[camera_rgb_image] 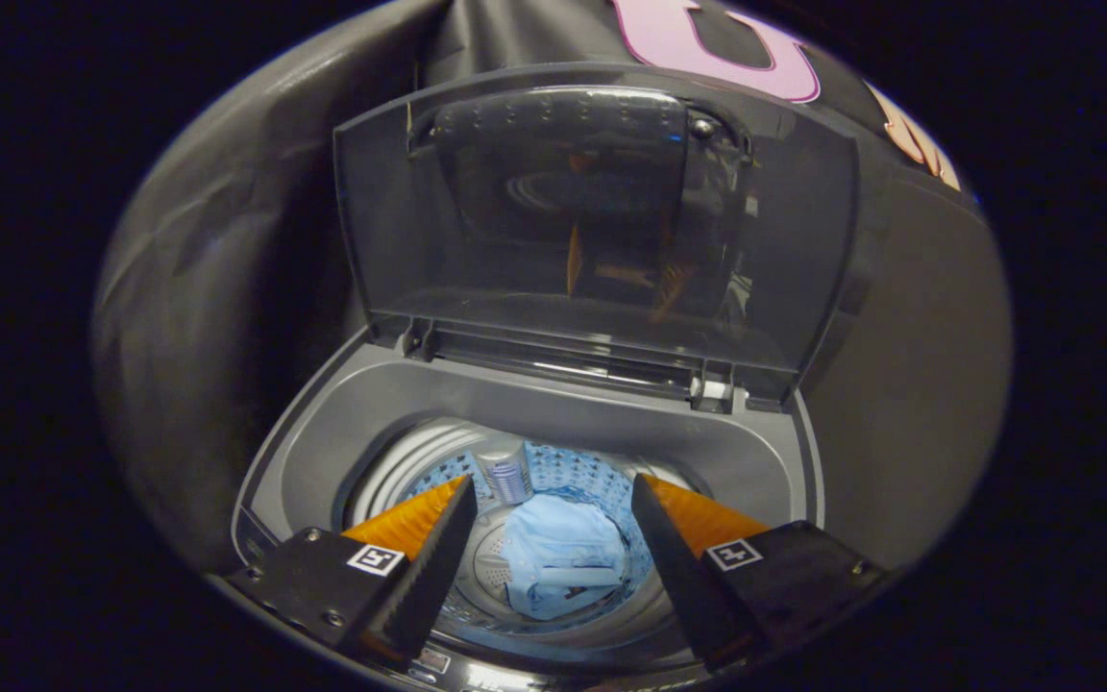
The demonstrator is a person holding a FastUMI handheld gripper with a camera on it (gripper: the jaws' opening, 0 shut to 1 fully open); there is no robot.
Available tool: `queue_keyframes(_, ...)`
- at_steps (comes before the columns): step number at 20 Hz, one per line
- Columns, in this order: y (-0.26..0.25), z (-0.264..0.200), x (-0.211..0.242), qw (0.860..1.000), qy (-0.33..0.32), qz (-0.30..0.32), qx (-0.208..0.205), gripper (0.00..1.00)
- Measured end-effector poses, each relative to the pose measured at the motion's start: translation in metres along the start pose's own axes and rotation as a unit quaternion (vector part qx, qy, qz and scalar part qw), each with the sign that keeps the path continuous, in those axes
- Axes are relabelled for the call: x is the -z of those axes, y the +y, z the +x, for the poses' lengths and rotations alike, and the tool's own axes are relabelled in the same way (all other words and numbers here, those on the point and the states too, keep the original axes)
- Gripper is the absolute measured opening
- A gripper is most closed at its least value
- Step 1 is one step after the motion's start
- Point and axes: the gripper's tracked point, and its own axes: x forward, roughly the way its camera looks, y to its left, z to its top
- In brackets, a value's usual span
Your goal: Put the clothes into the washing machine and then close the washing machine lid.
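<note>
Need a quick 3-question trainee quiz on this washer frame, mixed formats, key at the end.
1. True or false: the lid is closed.
2. Where is the blue garment? A) draped over the rim B) at the bottom of the drum C) between shut fingers
3. In a word: is the gripper open or shut?

Key
1. False: it stands up, hinged at the back.
2. B: it lies in the drum, below and beyond the fingers.
3. Open: the fingers are apart, above the drum mouth, holding nothing.
</note>
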Motion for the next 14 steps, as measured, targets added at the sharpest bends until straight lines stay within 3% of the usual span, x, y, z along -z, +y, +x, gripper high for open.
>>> queue_keyframes(5,0.004,-0.025,-0.024,1.000,-0.008,-0.002,-0.004,0.98)
queue_keyframes(10,0.014,-0.055,-0.078,0.998,-0.058,-0.008,-0.005,0.98)
queue_keyframes(14,0.019,-0.072,-0.137,0.993,-0.116,0.023,-0.012,0.98)
